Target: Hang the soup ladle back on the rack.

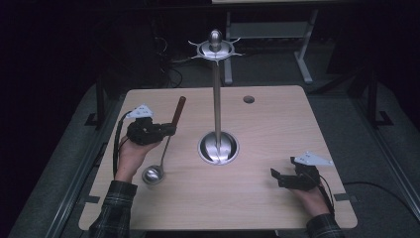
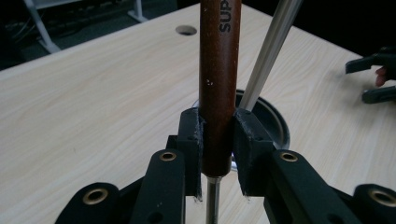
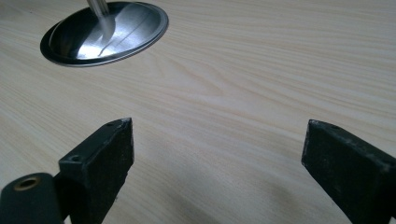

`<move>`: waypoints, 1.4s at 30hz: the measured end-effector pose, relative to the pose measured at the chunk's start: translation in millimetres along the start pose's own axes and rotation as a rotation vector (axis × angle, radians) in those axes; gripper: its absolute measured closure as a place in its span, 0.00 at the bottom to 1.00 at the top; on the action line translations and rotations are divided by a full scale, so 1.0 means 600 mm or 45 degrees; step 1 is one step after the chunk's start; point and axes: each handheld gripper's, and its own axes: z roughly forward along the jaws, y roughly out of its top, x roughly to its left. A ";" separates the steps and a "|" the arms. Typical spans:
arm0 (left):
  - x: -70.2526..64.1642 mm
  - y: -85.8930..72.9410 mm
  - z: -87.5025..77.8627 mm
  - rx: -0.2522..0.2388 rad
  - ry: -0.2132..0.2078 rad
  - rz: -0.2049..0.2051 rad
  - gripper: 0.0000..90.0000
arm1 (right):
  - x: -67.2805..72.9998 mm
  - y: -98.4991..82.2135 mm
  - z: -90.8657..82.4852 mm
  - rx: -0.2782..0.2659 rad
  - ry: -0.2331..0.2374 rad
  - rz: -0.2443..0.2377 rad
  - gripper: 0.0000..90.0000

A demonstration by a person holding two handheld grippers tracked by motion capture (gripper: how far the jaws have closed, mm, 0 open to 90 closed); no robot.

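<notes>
The left tongs (image 2: pixel 218 154) were clenched on the brown wooden handle of a ladle (image 1: pixel 168 136), holding it tilted above the counter (image 1: pixel 277 129), its steel bowl low near the person's left wrist. The right tongs (image 3: pixel 217 158) rested released beside the stand (image 1: pixel 217 99)

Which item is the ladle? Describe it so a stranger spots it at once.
On the wooden table, look left of the tall metal stand. The ladle hangs in the left gripper, clamped by its handle. Its brown wooden handle and round steel bowl mark it out.
</notes>
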 end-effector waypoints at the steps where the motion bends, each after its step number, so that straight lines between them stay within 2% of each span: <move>1: -0.001 0.002 -0.003 -0.008 -0.001 0.007 0.82 | 0.000 0.000 0.000 -0.001 0.003 0.002 0.10; 10: -0.010 0.016 -0.024 -0.071 0.000 0.011 0.82 | 0.000 0.000 0.000 0.000 0.003 -0.004 0.10; 18: -0.023 0.039 -0.034 -0.099 -0.017 0.056 0.82 | 0.000 0.000 0.000 0.000 0.004 -0.004 0.10; 23: -0.034 0.064 -0.040 -0.120 -0.027 0.088 0.82 | 0.000 0.000 0.000 -0.001 0.004 0.000 0.10; 27: -0.044 0.094 -0.053 -0.134 -0.027 0.140 0.82 | 0.000 0.000 0.000 -0.001 0.004 -0.002 0.10; 32: -0.057 0.128 -0.067 -0.170 -0.052 0.174 0.82 | 0.000 0.000 0.000 0.000 0.004 0.001 0.10; 42: -0.079 0.177 -0.075 -0.197 -0.083 0.244 0.82 | 0.000 -0.001 -0.001 0.000 0.005 0.003 0.10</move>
